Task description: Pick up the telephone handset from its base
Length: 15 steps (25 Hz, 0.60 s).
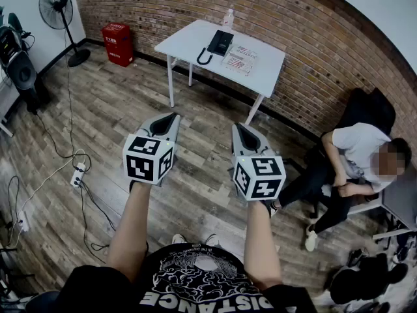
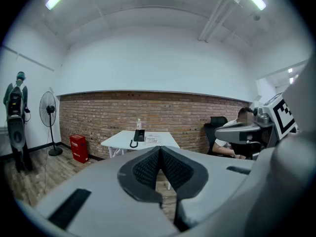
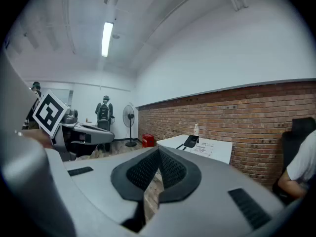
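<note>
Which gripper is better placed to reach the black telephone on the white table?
Left, marginally: the black telephone lies nearly straight ahead of the left gripper, further off-line for the right gripper; both shut and distant.

The left forearm (image 1: 130, 230) and the right forearm (image 1: 260, 246) are bare and reach forward from the body, roughly parallel and set apart. The left gripper (image 1: 172, 116) and the right gripper (image 1: 239, 126) are side by side at about the same height, the left slightly further forward. Both point ahead and tilt a little downward, and the marker cube on each faces up. On both, the jaws meet at the tips with nothing between them.
</note>
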{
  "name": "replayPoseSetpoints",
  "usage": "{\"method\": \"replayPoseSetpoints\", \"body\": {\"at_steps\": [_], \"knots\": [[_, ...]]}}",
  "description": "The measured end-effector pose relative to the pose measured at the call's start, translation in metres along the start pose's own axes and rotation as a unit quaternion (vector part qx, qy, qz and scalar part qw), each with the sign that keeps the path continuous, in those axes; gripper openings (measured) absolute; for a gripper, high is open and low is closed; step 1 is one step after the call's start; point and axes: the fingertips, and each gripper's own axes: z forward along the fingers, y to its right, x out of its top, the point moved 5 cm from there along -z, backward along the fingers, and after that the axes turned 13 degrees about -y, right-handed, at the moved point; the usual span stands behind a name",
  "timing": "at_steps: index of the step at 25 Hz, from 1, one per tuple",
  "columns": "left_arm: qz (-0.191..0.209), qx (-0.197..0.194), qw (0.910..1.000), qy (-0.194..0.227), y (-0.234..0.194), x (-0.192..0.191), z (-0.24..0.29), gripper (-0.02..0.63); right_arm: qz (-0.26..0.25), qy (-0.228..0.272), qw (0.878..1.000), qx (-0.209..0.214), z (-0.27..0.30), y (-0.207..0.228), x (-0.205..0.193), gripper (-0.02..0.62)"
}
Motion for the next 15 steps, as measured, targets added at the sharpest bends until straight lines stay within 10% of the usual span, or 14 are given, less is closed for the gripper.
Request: {"method": "replayPoseSetpoints", "body": {"at_steps": [15], "knots": [[-0.014, -0.011, 0.9998, -0.002, -0.036, -0.01, 0.005, 0.008, 0.019, -0.006, 1.0, -0.004, 0.024, -0.025, 0.004, 0.0]]}}
